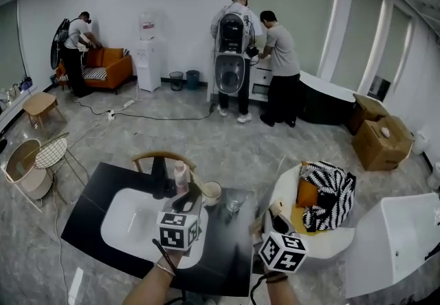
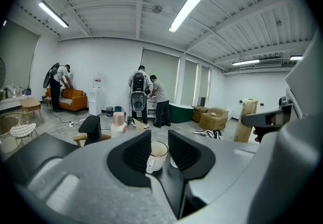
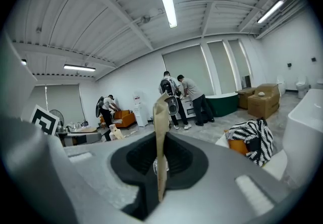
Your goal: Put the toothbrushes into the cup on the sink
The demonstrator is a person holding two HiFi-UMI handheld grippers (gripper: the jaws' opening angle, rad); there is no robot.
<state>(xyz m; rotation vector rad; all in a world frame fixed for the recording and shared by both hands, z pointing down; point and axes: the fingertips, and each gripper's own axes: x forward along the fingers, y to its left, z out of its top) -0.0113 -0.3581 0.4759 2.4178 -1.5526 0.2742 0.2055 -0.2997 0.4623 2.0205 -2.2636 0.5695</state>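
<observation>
Here, right claw [image 3: 160, 156] pinching tan packet [image 3: 160, 117], left claw [image 2: 159, 142] apart

The cup [image 1: 211, 193] stands on the counter [image 1: 89, 209] between the bottle [image 1: 181, 175] and the glass [image 1: 234, 202].

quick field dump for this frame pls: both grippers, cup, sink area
left gripper: jaws apart, nothing gripped, aimed at white cup
right gripper: jaws shut on flat tan item, held upright
white cup: on black counter, behind sink
near cup: clear glass, pink bottle, black faucet
</observation>
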